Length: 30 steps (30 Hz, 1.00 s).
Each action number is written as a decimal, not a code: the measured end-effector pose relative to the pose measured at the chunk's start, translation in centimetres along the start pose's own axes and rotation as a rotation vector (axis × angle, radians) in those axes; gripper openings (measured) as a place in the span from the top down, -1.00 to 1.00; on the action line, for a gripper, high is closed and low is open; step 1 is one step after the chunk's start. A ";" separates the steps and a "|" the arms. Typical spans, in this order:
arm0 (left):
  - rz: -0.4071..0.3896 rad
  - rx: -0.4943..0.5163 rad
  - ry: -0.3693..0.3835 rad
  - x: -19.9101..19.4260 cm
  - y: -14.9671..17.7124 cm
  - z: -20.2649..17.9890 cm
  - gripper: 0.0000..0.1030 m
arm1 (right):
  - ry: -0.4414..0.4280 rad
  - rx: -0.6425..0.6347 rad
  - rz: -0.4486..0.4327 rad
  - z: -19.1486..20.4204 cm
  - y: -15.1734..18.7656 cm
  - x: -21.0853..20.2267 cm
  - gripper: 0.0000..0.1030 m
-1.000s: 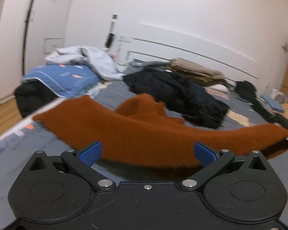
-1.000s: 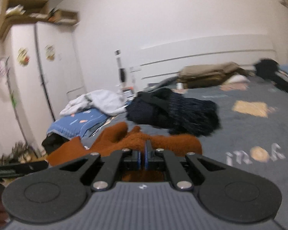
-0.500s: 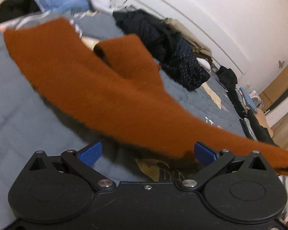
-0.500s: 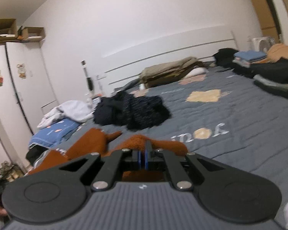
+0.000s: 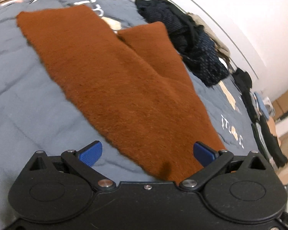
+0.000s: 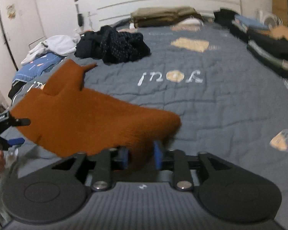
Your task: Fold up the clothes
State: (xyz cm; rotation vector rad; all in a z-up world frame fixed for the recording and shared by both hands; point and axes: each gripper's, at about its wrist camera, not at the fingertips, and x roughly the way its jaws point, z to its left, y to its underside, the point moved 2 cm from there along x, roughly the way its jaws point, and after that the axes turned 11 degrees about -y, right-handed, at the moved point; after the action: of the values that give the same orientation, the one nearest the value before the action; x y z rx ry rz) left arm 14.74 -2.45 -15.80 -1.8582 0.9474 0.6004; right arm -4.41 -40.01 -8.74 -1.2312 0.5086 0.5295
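Sweater point(image 5: 115, 80) flat; dark clothes heap point(image 5: 192, 46) beside.

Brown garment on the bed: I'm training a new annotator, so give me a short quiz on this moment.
1. True or false: the left claw is clamped shut on the brown garment.
2. What lies on the grey quilt beyond the garment? A) a dark clothes heap B) a laptop C) a suitcase
3. What sits between the pads of the right claw?

Key
1. False: its pads stand wide apart, with the garment spread flat ahead of them.
2. A
3. An edge of the brown garment. The jaws have just been opening and stand partly apart.
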 end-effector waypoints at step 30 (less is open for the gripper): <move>-0.203 0.342 0.062 -4.2 4.4 -8.0 0.81 | -0.270 0.116 -0.120 2.4 -2.1 0.6 -0.34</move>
State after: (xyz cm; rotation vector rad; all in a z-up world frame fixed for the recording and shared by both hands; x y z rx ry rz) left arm 8.79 -9.30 -11.40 -1.6447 0.8297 0.2410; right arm -2.45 -38.18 -6.93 -1.0527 0.2322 0.5467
